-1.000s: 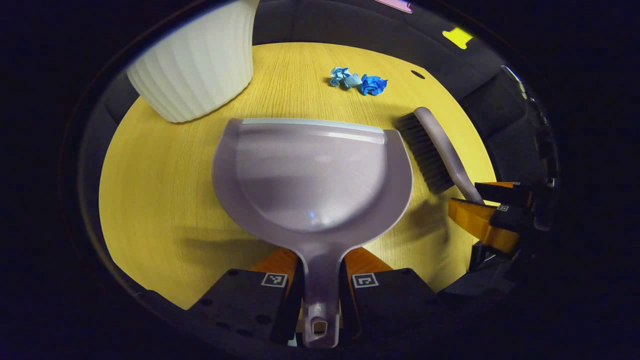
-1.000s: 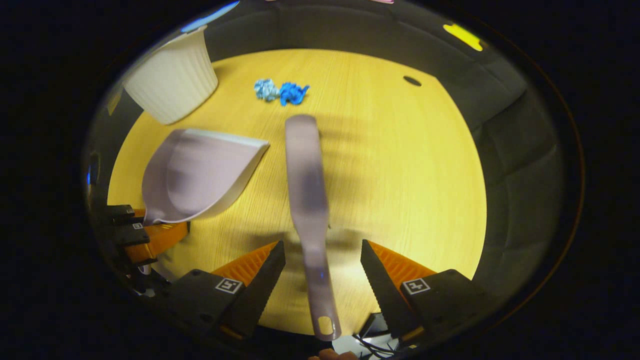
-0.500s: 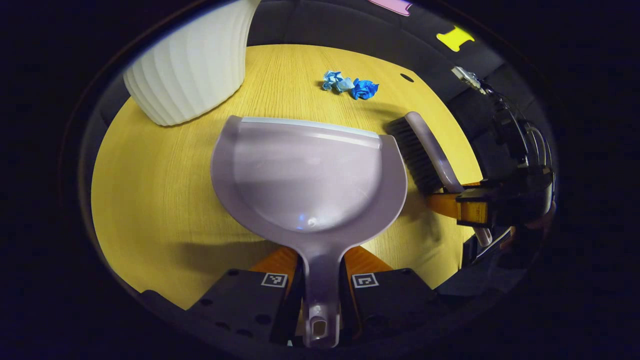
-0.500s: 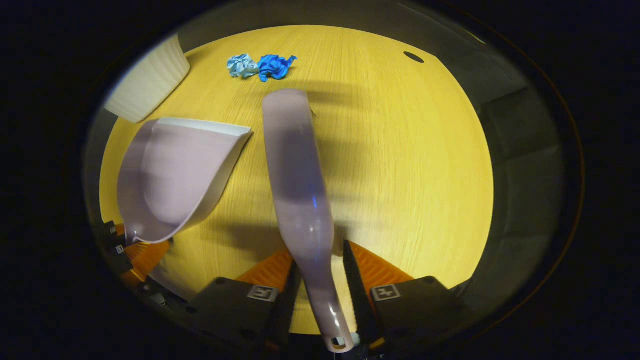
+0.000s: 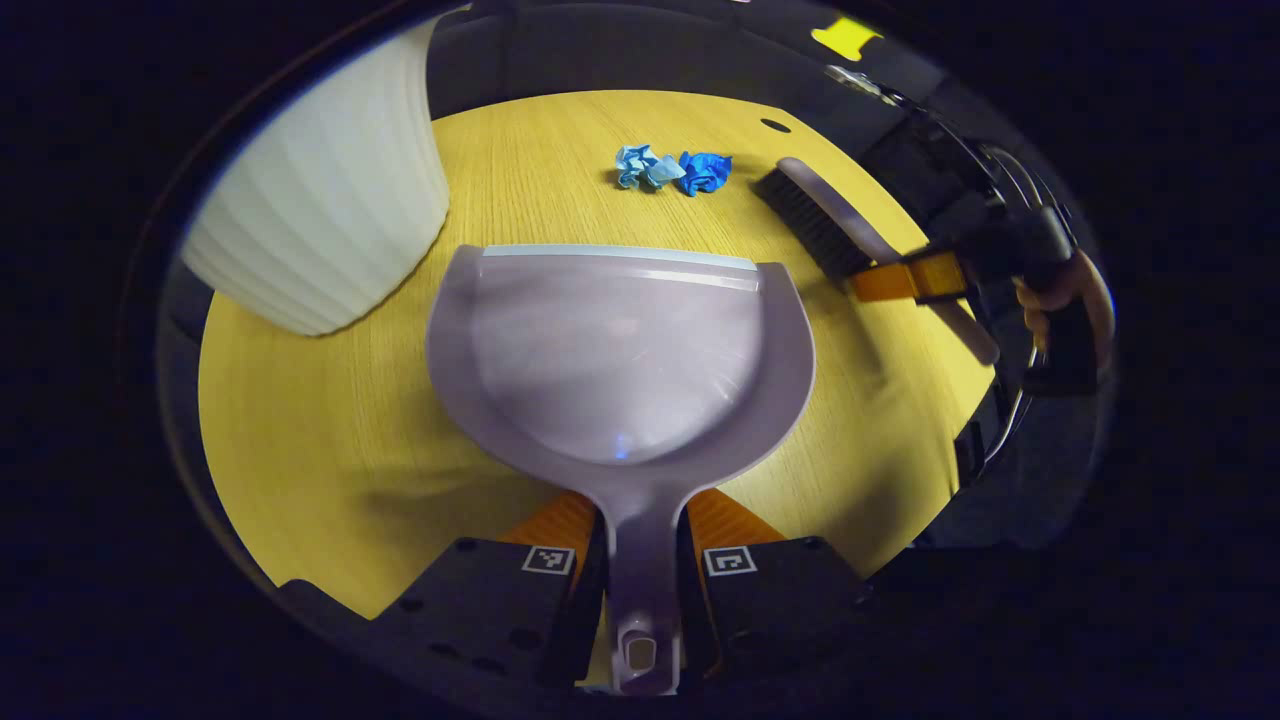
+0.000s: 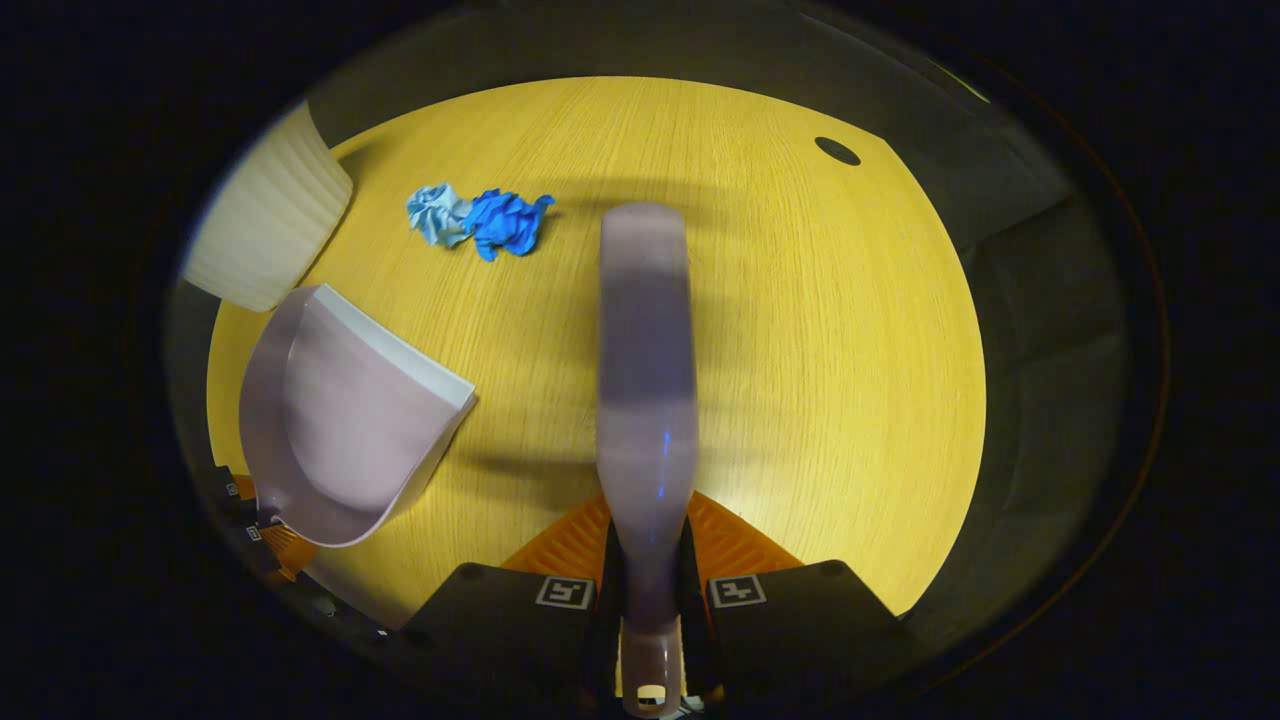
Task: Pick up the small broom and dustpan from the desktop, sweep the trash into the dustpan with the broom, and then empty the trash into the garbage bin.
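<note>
The left gripper (image 5: 643,545) clamps the handle of the pale mauve dustpan (image 5: 620,350). The right gripper (image 6: 650,590) grips the matching broom (image 6: 645,370); its dark bristles (image 5: 808,220) face away from that camera, and the blue trash (image 6: 480,220) lies unswept.

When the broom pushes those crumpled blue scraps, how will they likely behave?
The blue scraps look like loosely crumpled paper, so probably very light; they should slide easily on the smooth table. Their irregular shape suggests tumbling rather than rolling. Being two separate wads, they may part under the broom.
</note>
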Demonstrator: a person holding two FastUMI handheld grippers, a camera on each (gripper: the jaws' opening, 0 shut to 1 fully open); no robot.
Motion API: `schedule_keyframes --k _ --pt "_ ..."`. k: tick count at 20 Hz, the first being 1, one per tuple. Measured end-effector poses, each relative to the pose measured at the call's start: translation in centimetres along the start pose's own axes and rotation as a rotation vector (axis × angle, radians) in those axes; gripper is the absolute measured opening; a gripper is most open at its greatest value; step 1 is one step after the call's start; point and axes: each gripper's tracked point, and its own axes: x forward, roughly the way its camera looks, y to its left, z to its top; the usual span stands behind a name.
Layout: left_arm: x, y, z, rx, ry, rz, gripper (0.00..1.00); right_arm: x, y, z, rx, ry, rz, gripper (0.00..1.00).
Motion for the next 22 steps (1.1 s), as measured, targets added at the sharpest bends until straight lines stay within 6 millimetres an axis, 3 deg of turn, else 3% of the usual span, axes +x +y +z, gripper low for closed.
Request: schedule_keyframes --k 6,9,11,15,19,22 --pt "-0.5 3.0 2.1 0.205 0.061 -0.011 0.31 1.9 -2.5 8.7 -0.132 -0.004 -0.030 0.28" --pt "-0.4 4.2 2.9 0.262 0.092 -0.016 0.31 2.8 -2.3 12.7 -0.250 0.003 -0.025 0.27" --pt "0.1 4.6 3.5 0.294 0.105 -0.017 0.31 3.4 -1.9 14.0 -0.345 -0.005 -0.029 0.27" --pt "0.4 5.3 3.7 0.333 0.122 -0.021 0.31 3.2 0.8 13.3 -0.468 0.017 0.036 0.27" --pt "0.5 5.5 4.0 0.358 0.112 -0.024 0.31 2.0 4.8 9.6 -0.673 0.058 0.114 0.27" --pt "0.7 5.8 4.2 0.349 0.093 -0.024 0.31 0.3 6.8 6.2 -0.716 0.110 0.215 0.28"
